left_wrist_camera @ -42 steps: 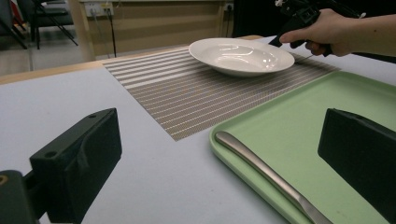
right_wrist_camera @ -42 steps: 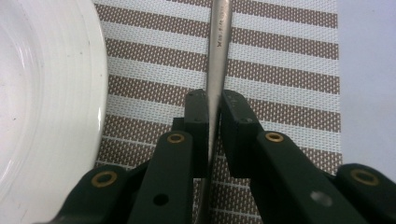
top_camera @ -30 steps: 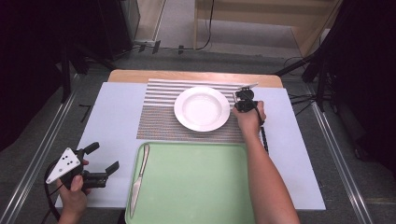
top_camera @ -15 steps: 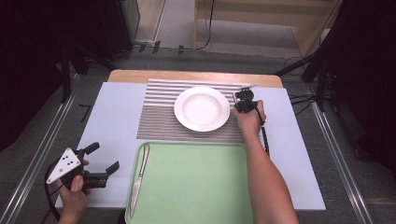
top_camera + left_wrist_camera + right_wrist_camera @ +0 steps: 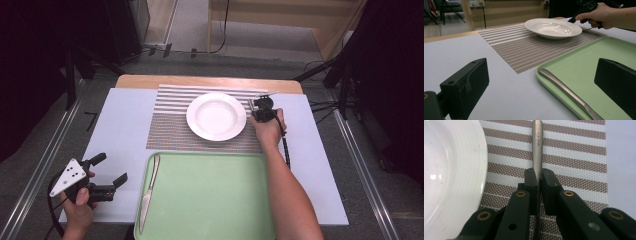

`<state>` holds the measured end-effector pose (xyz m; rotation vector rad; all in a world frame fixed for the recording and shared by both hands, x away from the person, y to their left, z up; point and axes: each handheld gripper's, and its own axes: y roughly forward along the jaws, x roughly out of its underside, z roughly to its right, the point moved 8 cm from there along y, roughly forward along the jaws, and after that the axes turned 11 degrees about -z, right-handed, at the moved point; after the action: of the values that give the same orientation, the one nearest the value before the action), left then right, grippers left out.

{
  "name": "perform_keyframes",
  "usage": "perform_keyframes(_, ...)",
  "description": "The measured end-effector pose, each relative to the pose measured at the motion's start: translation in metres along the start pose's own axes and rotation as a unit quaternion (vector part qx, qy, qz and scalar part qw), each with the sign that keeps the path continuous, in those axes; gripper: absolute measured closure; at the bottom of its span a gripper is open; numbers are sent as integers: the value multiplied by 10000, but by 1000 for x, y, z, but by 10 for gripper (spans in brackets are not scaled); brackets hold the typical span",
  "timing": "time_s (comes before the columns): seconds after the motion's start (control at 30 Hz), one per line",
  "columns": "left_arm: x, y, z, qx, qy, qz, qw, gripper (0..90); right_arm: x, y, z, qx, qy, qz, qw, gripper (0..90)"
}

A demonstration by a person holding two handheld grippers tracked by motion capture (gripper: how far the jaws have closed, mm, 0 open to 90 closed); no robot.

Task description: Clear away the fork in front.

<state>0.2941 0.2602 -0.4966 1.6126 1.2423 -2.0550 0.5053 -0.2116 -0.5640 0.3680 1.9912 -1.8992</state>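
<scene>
Placemat (image 5: 210, 112) laid on tabletop (image 5: 120, 125), toward far edge. Plate (image 5: 216, 116) set on placemat, right of centre. Utensil handle (image 5: 537, 145) lay on placemat just right of plate, clamped in right gripper (image 5: 262, 107). Tray (image 5: 210, 200) positioned before placemat, at near edge. Knife (image 5: 148, 192) lay in tray along left side. Left gripper (image 5: 107, 172) held left of tray.

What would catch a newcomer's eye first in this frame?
The white plate sits at the middle of the striped placemat. Just right of it, the right gripper is shut on a metal utensil handle above the mat. Nearer the person, a knife lies along the left edge of the green tray.
</scene>
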Motion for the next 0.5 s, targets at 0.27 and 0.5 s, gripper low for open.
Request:
perform_keyframes(0.27, 0, 0, 0, 11, -1, 2, 10000, 0, 0, -5, 4, -274, 67, -14, 9996, 871)
perform_keyframes(0.5, 0, 2, 2, 17, 6, -39, 10000, 0, 3, 2, 5, -230, 4, -283, 9993, 834)
